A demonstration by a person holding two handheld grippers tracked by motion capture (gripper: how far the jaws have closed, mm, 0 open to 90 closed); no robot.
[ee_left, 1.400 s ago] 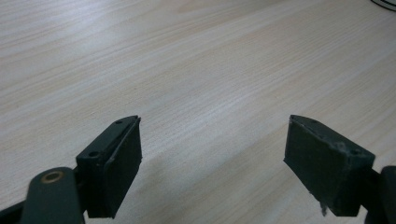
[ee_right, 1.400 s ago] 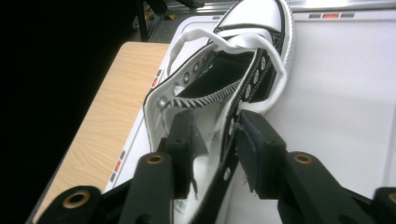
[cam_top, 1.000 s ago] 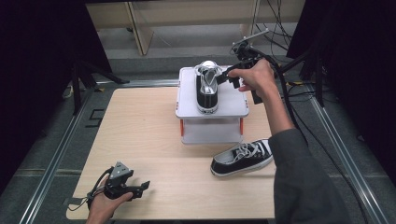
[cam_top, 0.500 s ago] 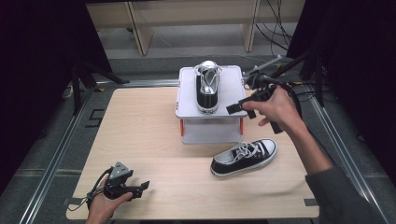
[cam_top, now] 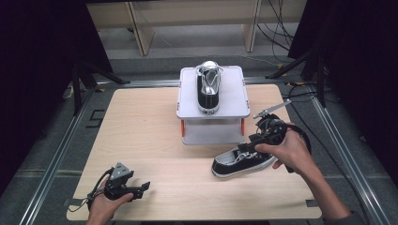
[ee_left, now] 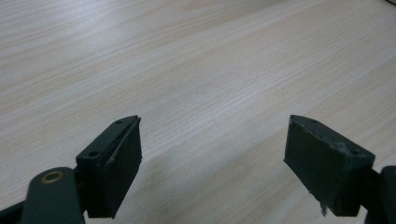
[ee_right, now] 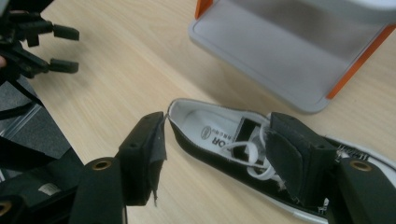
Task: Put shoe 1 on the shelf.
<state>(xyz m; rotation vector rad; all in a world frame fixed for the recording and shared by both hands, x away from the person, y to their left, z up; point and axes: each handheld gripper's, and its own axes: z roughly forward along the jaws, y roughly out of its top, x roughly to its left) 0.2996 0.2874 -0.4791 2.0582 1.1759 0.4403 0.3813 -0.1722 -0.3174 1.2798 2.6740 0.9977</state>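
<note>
Straddling the black sneaker (ee_right: 224,149), the right gripper (ee_right: 219,154) gapes wide open.

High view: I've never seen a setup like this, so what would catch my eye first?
Probably the black sneaker standing alone on a small grey shelf at the table's far side. Its mate, a second sneaker, lies on the wood in front, where the right gripper straddles its side wall with open jaws. The left gripper rests open at the near corner.
</note>
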